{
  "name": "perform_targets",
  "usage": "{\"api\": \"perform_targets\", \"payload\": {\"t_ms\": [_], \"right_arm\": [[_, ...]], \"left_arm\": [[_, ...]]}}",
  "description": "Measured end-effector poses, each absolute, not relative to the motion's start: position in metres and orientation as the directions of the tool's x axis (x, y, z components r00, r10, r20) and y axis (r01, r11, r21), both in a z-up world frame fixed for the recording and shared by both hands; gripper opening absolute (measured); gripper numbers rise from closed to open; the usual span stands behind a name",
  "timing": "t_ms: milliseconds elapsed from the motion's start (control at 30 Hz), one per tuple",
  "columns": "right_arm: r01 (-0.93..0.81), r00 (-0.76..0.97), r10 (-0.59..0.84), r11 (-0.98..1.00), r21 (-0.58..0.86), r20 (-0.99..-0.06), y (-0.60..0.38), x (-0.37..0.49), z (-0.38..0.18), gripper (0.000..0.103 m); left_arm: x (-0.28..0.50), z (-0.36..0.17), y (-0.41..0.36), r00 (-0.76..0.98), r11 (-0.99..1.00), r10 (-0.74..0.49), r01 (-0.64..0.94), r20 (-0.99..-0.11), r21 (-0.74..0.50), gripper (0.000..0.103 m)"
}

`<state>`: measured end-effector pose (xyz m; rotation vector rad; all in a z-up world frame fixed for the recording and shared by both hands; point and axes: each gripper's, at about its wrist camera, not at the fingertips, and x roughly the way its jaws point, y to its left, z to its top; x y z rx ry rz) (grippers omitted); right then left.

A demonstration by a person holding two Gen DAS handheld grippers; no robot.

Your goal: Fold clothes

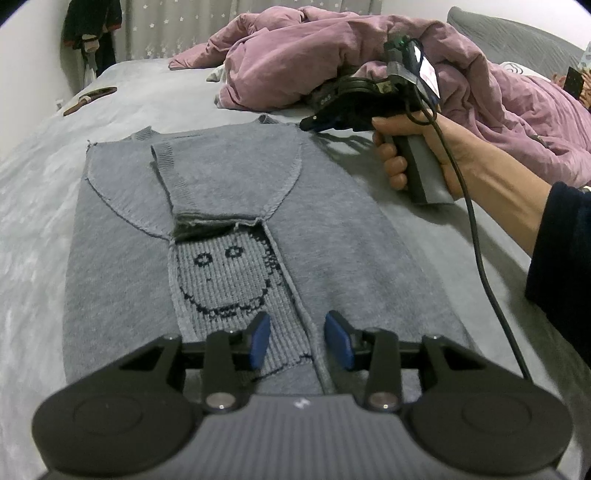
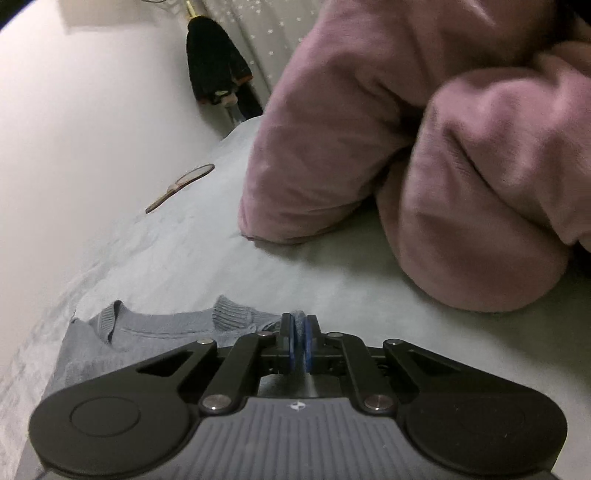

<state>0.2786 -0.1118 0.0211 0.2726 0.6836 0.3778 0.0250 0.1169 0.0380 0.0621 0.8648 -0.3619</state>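
Note:
A grey knit sweater [image 1: 229, 206] with a dark smiley face lies flat on the bed, both sleeves folded in over its middle. My left gripper [image 1: 299, 338] is open and hovers over the sweater's near hem, holding nothing. My right gripper [image 1: 314, 123] sits at the sweater's far right corner by the collar. In the right wrist view it [image 2: 300, 339] is shut on a bit of the sweater's edge [image 2: 297, 316], with the ribbed collar [image 2: 232, 314] just to its left.
A crumpled mauve duvet [image 1: 332, 51] fills the back and right of the grey bed sheet [image 1: 33, 177], close to the right gripper [image 2: 461, 166]. A brown strap-like object [image 1: 90, 99] lies at the far left. Dark clothes [image 1: 92, 29] hang by the wall.

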Motion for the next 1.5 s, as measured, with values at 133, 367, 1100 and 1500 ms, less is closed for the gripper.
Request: {"api": "perform_targets", "payload": {"t_ms": [133, 367, 1100, 1500], "right_arm": [[-0.255, 0.709, 0.411, 0.907, 0.335, -0.573, -0.106, 0.279, 0.021, 0.006], [-0.215, 0.736, 0.434, 0.877, 0.429, -0.52, -0.125, 0.264, 0.036, 0.015], [-0.278, 0.665, 0.432, 0.9, 0.334, -0.609, -0.103, 0.205, 0.03, 0.009], [-0.484, 0.59, 0.524, 0.839, 0.25, -0.614, -0.069, 0.137, 0.039, 0.021]], "left_arm": [[0.025, 0.038, 0.117, 0.592, 0.937, -0.286, 0.338, -0.753, -0.09, 0.037], [0.026, 0.04, 0.119, 0.59, 0.937, -0.295, 0.331, -0.752, -0.108, 0.038], [0.022, 0.044, 0.121, 0.596, 0.938, -0.291, 0.333, -0.749, -0.099, 0.039], [0.018, 0.061, 0.146, 0.645, 0.959, -0.261, 0.26, -0.718, -0.116, 0.04]]}}
